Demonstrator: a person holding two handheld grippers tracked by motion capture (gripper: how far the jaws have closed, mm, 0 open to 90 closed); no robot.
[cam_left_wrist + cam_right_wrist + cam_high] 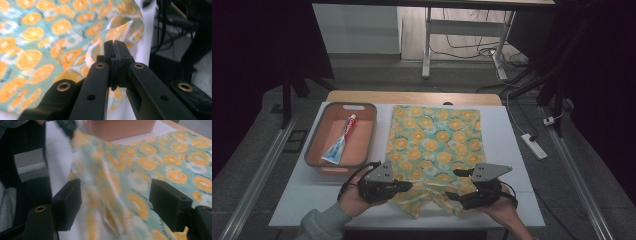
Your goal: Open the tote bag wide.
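Left gripper (404, 186) pinches cloth (434, 145); toothpaste (340, 141) lies in basket (313, 150) beside.

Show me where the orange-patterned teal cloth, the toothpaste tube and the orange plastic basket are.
orange-patterned teal cloth (435, 137), high view, its middle.
toothpaste tube (340, 142), high view, its body.
orange plastic basket (371, 131), high view, its right rim.

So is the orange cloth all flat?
No. The cloth is mostly spread flat, but its near edge is bunched and lifted where the left tongs pinch it.
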